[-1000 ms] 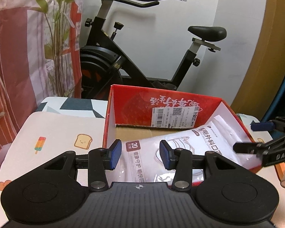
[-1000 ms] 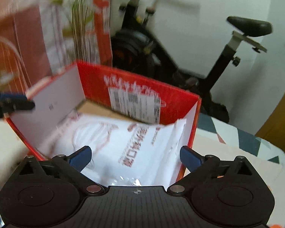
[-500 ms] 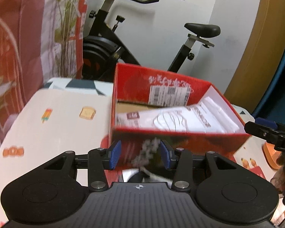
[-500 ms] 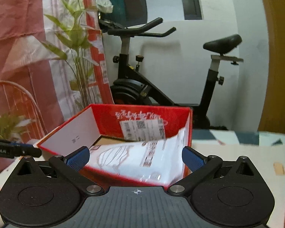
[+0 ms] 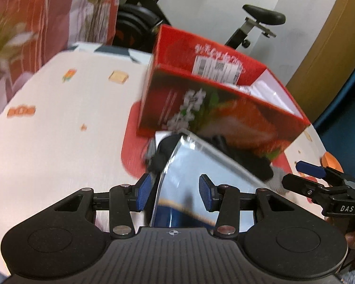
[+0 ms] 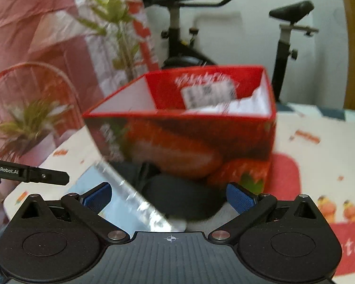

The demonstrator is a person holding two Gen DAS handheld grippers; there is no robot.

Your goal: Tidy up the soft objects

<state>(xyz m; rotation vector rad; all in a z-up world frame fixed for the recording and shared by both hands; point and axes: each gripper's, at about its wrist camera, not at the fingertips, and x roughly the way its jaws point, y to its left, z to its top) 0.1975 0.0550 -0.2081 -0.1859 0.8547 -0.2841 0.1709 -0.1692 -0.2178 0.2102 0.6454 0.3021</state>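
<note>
**Hovering over the soft items in front of the red box**

Both grippers are seen low over the table (image 5: 59,123), which is covered with a pale cloth printed with small cartoon food. The left gripper (image 5: 175,195) is held with its blue pads parted; a shiny silver pouch (image 5: 201,177) lies below and between them, but no pad is seen pressing on it, so nothing is gripped. The right gripper (image 6: 170,195) is spread wide, its fingers standing clear on either side of a dark soft item (image 6: 182,197), and nothing is held there either.

The pouch (image 6: 127,203) is found on the table just in front of the red box (image 5: 220,108), tilted, with one corner lying over the dark soft item (image 5: 163,156). That item is pressed against the base of the box and is too blurred to be named more closely. The box (image 6: 189,130) stands open-topped, its front wall printed with strawberries, a white shipping label stuck inside its far wall. A white packet (image 6: 246,105) is seen inside the box, leaning toward its right side.

In the left wrist view, the right gripper's fingers (image 5: 312,172) are seen at the right edge, near the box's corner. Behind the table an exercise bike (image 6: 184,30) stands against a white wall, and a plant (image 6: 116,23) is seen to the left, in front of a pink and red curtain.
</note>
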